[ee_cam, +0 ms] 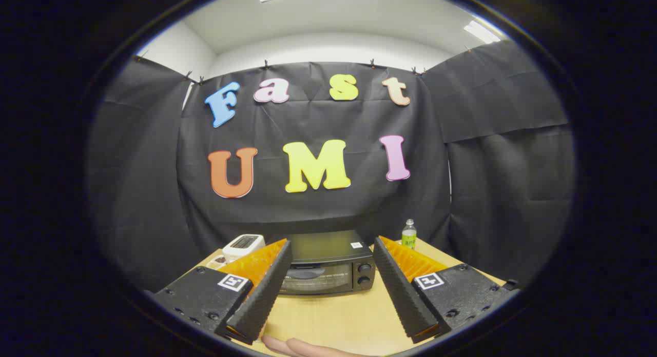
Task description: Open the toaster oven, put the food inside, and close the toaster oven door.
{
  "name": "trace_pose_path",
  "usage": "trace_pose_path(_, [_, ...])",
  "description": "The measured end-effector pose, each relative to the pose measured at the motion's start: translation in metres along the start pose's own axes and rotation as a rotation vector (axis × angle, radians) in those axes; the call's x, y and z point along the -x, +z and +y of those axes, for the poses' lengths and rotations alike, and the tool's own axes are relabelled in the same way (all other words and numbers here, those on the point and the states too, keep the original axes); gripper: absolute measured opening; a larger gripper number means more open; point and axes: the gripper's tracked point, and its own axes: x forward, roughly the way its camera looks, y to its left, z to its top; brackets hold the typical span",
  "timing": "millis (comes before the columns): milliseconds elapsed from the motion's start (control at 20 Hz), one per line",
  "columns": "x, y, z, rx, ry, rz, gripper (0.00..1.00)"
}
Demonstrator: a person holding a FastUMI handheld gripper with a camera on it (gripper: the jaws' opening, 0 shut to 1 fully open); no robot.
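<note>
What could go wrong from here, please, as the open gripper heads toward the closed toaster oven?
1. The bottle stands upright close beside the toaster oven; a wide approach by the open gripper might topple it.
2. A hand lies on the table just below the fingers and could be bumped.

The gripper [328,259] hovered above a wooden table [333,316], its fingers spread wide apart, holding nothing. Beyond them at twelve o'clock sat a black toaster oven [328,267], door closed. A white toaster [244,245] stood at ten o'clock, a small bottle [409,234] at two o'clock.
</note>
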Motion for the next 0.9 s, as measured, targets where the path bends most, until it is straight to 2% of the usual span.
trace_pose_path(650, [0.007,0.004,0.02,0.02,0.037,-0.025,1.0])
trace_pose_path(900, [0.003,0.013,0.013,-0.001,0.018,-0.079,1.0])
